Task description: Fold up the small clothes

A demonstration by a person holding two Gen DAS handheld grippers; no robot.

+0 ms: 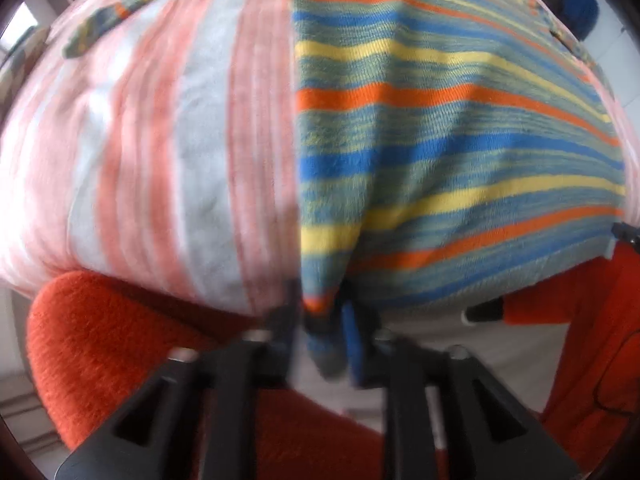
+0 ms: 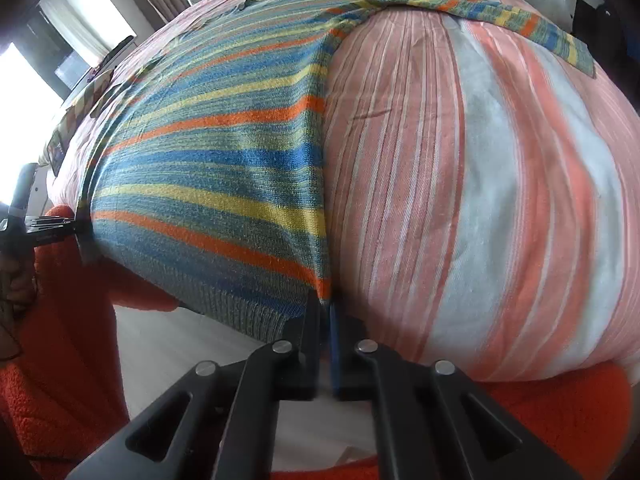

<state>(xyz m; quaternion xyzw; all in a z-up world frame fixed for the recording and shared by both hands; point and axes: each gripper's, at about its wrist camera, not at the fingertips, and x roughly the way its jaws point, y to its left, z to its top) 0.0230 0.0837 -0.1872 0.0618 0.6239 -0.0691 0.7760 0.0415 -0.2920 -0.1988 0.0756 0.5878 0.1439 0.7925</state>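
Lying flat on the bed (image 2: 500,168), the striped sweater (image 2: 216,168) spreads over the pink-and-white cover with its ribbed hem hanging just off the near edge at 6 o'clock. It looks like soft, light knitwear: limp, stretchy, unlikely to slip but quick to sag and bunch, so the hem corners seem the best places to take hold. The right tongs (image 2: 326,320) are together, clamped on the hem corner at the sweater's right side seam. The left tongs (image 1: 326,332) stand partly apart with the opposite hem corner bunched between them; blur hides whether the pads press on it. The sweater's long axis runs from the hem at 6 o'clock to the neck at 12 o'clock, and one sleeve (image 2: 516,16) stretches out toward 2 o'clock in the right wrist view.
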